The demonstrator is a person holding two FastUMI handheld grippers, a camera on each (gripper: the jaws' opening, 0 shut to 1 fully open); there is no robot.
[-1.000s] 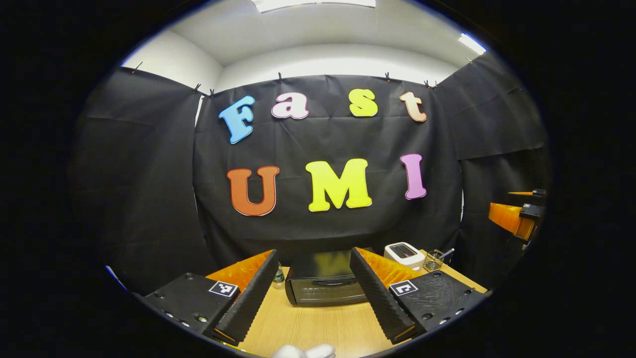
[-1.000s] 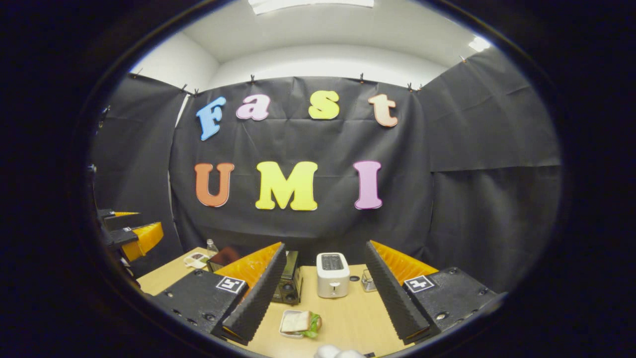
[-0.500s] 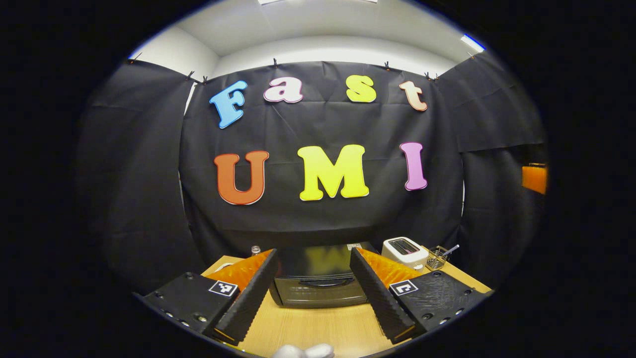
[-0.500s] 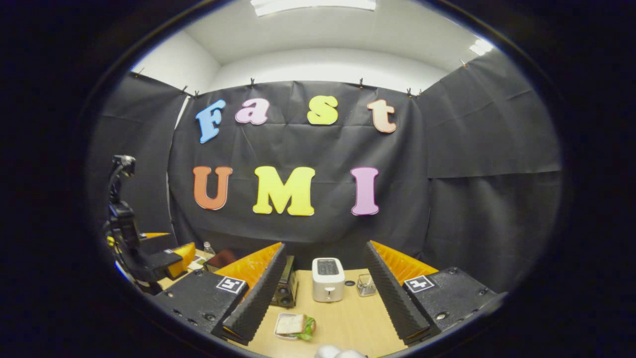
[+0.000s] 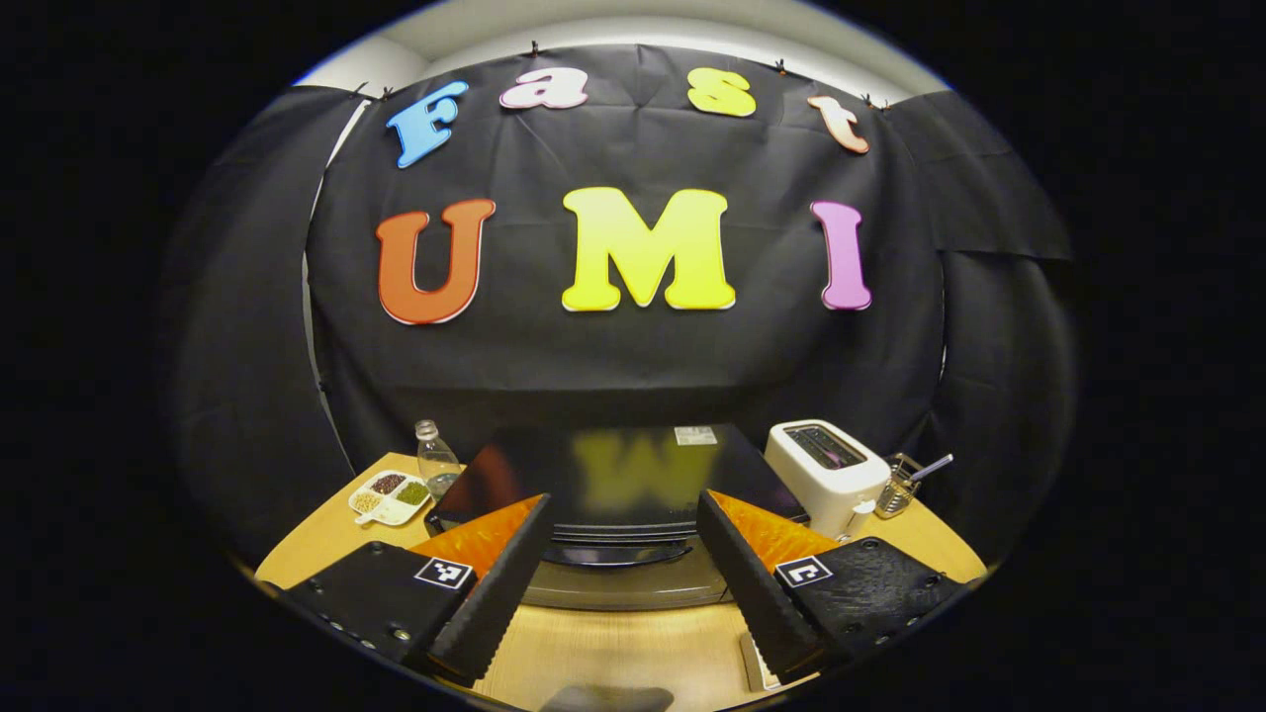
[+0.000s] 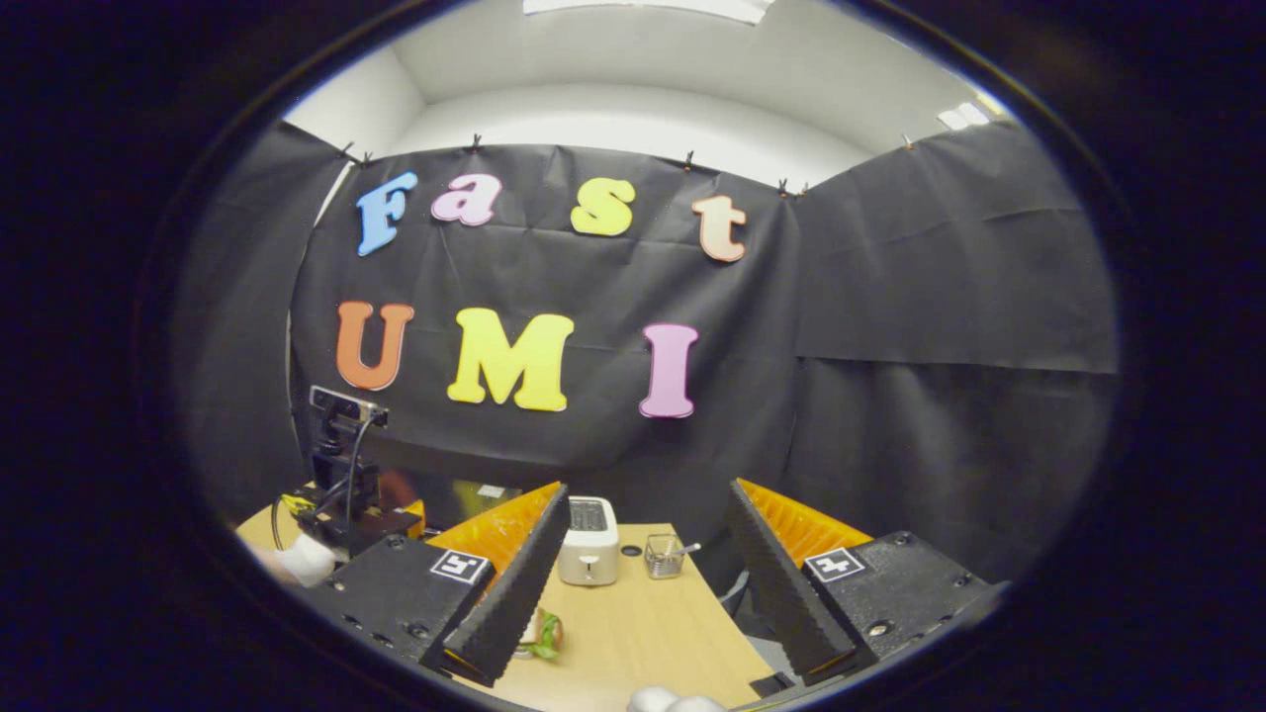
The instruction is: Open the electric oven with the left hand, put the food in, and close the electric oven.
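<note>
The black electric oven [image 5: 633, 480] stands on the wooden table [image 5: 623, 648], its door shut. Its dark handle [image 5: 618, 554] lies between the fingers of my left gripper [image 5: 618, 583], which is open and close to the oven front. In the right gripper view the oven [image 6: 465, 494] is at the left, with the left gripper [image 6: 396, 519] and a gloved hand [image 6: 302, 559] in front of it. My right gripper [image 6: 643, 593] is open and holds nothing. The sandwich [image 6: 542, 633], with green lettuce, peeks out beside its left finger, mostly hidden.
A white toaster [image 5: 826, 473] stands right of the oven, and a wire cup with a utensil [image 5: 895, 489] is beyond it. A clear bottle [image 5: 435, 460] and a divided dish of beans [image 5: 389, 494] sit to the oven's left. The table's right edge [image 6: 727, 633] is near.
My left gripper has moved forward and down to the oven, which now looms large between its fingers. The right gripper view has swung right, and the sandwich slid behind its left finger.
</note>
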